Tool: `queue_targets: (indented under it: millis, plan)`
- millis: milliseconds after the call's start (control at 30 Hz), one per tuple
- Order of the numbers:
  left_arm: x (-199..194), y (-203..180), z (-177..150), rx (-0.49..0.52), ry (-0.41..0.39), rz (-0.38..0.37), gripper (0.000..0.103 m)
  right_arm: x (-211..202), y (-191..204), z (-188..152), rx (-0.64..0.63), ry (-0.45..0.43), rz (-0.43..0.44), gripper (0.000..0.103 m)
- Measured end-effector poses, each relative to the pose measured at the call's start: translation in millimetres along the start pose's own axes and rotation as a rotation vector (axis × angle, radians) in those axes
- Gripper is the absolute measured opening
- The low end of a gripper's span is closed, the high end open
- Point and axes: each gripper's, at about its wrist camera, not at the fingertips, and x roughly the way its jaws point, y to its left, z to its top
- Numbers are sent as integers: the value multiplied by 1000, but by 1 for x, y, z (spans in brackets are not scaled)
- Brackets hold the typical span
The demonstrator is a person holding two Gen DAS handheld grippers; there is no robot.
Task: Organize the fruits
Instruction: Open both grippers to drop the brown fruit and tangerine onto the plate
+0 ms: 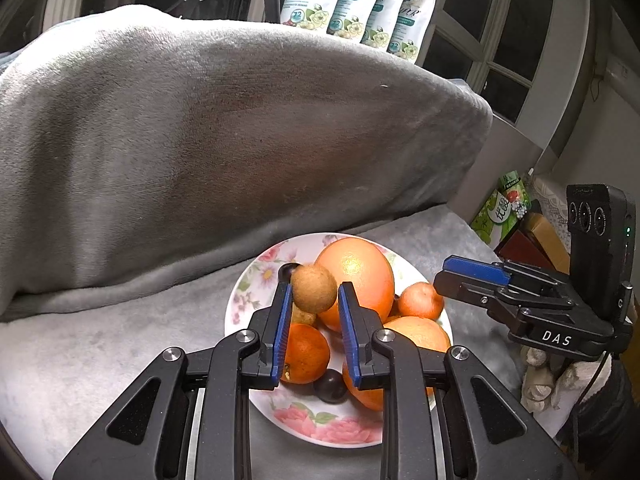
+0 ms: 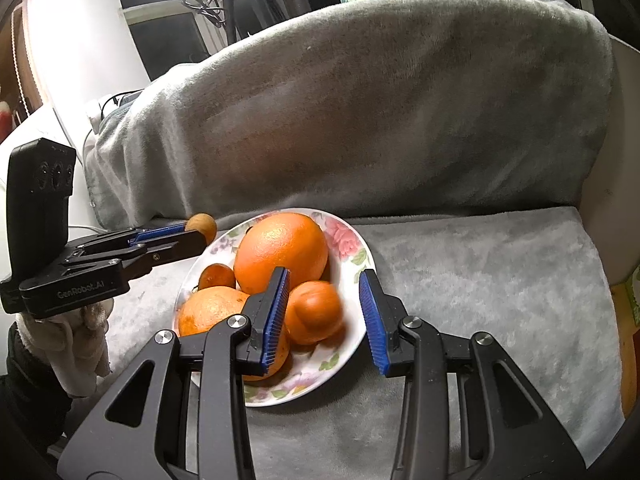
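Observation:
A flowered plate (image 1: 320, 434) (image 2: 352, 264) on the grey-covered seat holds a large grapefruit (image 1: 360, 272) (image 2: 280, 250), oranges (image 1: 306, 354) (image 2: 210, 314), a small tangerine (image 1: 420, 301) (image 2: 316, 314) and dark grapes (image 1: 330, 386). My left gripper (image 1: 314, 286) (image 2: 194, 234) is shut on a small round brown fruit (image 1: 313, 289) (image 2: 203, 226), held above the plate's left side. My right gripper (image 2: 324, 273) (image 1: 444, 277) hovers open over the plate's right side. The tangerine, blurred, lies low between its fingers, against the left pad with a gap to the right pad.
A grey blanket (image 1: 200, 140) drapes the sofa back behind the plate, with several printed pouches (image 1: 352, 4) standing on top. A green carton (image 1: 500, 212) and boxes sit beyond the seat's right edge. Gloved hands (image 2: 76, 344) hold both grippers.

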Motion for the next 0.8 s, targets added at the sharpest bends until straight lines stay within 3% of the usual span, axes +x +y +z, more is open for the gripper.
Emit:
queue_targets:
  millis: [267, 300, 400, 633, 700, 800]
  plan:
    - [-3, -2, 1, 6, -5, 3, 29, -4, 1, -1, 2, -2, -7, 38]
    - [-3, -2, 2, 6, -6, 4, 30, -4, 1, -1, 1, -1, -8, 41]
    - [-4, -1, 2, 4, -8, 6, 45, -7, 1, -2, 0, -15, -17, 69]
    - [-7, -1, 2, -4, -11, 20, 65, -11, -1, -3, -4, -23, -37, 78]
    - [-8, -1, 3, -9, -14, 26, 76, -12, -1, -4, -5, -21, -43, 84]
    - [-8, -1, 4, -12, -13, 40, 79, -13, -1, -6, -5, -21, -48, 87]
